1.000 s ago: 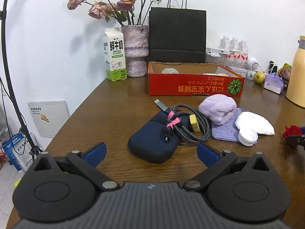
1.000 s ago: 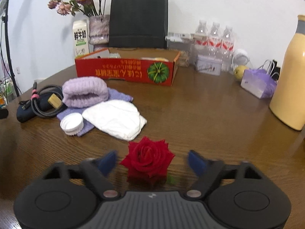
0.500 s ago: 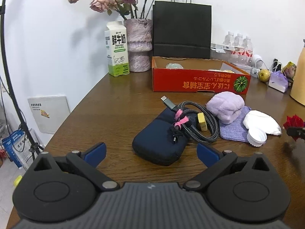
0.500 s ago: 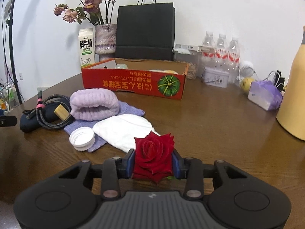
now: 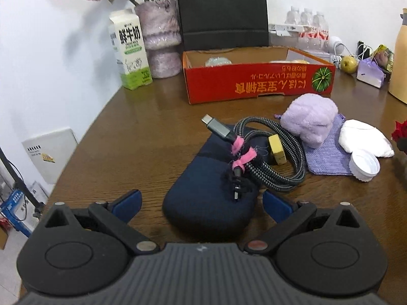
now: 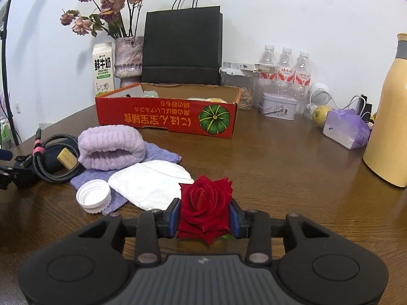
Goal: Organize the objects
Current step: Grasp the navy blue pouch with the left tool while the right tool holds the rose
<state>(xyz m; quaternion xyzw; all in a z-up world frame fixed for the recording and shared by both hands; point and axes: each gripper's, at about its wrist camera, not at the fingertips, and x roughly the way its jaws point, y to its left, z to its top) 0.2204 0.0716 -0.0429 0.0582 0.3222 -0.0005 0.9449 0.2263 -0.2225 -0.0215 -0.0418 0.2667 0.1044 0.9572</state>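
Observation:
My right gripper (image 6: 204,214) is shut on a red rose (image 6: 206,203), its blue pads pressing both sides of the bloom just above the wooden table (image 6: 279,167). My left gripper (image 5: 201,203) stands open, its blue fingers on either side of the near end of a dark blue pouch (image 5: 211,198). A coiled braided cable (image 5: 269,157) with pink ties and a small yellow block (image 5: 277,148) lie on the pouch. Beside them are a lilac rolled towel (image 5: 310,119), a lilac cloth (image 5: 328,152), a white pad (image 5: 363,139) and a white cap (image 5: 363,165).
An open red cardboard box (image 5: 259,81) stands behind the items. Further back are a milk carton (image 5: 129,53), a vase of dried flowers (image 5: 160,38), a black paper bag (image 5: 221,12), water bottles (image 6: 285,68) and a yellow flask (image 6: 389,117) at the right.
My right gripper closed on the red rose and lifted it slightly. My left gripper moved forward and down, up to the dark blue pouch, still open.

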